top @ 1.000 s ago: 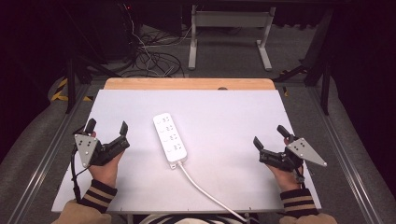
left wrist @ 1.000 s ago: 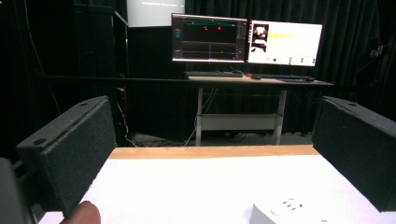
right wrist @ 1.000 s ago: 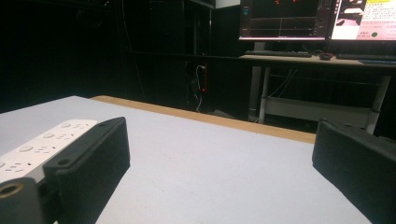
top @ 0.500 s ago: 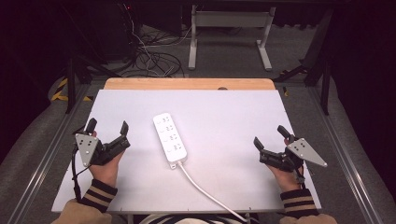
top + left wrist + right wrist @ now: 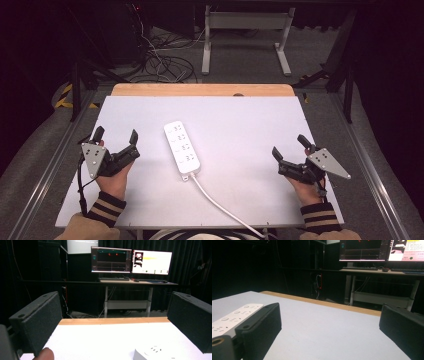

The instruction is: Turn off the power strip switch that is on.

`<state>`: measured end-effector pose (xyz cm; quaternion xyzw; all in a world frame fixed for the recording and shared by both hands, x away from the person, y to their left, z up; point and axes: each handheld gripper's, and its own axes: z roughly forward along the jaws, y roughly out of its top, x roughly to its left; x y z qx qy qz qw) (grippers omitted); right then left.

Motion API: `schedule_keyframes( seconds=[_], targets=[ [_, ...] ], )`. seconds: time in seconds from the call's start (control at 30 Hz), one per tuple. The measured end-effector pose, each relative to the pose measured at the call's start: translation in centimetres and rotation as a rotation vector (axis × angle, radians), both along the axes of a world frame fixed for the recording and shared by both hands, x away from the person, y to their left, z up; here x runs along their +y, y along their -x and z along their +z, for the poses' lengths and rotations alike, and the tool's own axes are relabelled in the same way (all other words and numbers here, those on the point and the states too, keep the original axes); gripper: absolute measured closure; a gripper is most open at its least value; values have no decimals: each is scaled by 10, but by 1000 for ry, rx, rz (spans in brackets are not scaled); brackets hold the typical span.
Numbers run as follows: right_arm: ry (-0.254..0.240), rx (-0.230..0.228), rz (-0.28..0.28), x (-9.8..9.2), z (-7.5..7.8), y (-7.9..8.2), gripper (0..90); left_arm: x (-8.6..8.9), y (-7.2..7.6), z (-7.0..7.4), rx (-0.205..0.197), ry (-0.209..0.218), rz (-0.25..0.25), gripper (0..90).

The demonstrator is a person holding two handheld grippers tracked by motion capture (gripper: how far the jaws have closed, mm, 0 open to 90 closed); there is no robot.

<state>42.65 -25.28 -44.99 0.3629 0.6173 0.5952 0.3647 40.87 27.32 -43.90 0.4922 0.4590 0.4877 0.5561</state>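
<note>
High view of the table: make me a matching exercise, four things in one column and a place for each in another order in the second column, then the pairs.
Things:
1. power strip
2. left hand-held gripper
3. right hand-held gripper
4. wooden strip

Places:
A. far edge of the table
B. near the table's right edge, jaws apart
C. middle of the white surface, its cable trailing to the near edge
D. near the table's left edge, jaws apart

Pairs: 1-C, 2-D, 3-B, 4-A

Text: none legible | monitors (image 5: 131,261): writing too small to read | power strip (image 5: 182,148): markings unreadable
</note>
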Motion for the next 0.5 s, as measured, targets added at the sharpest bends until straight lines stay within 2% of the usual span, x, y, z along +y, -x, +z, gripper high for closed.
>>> schedule_keyframes(
  seconds=[0.5],
  targets=[
    [3, 0, 4, 2, 0, -2, 46, 1, 1, 0, 2, -4, 4, 5]
  ],
)
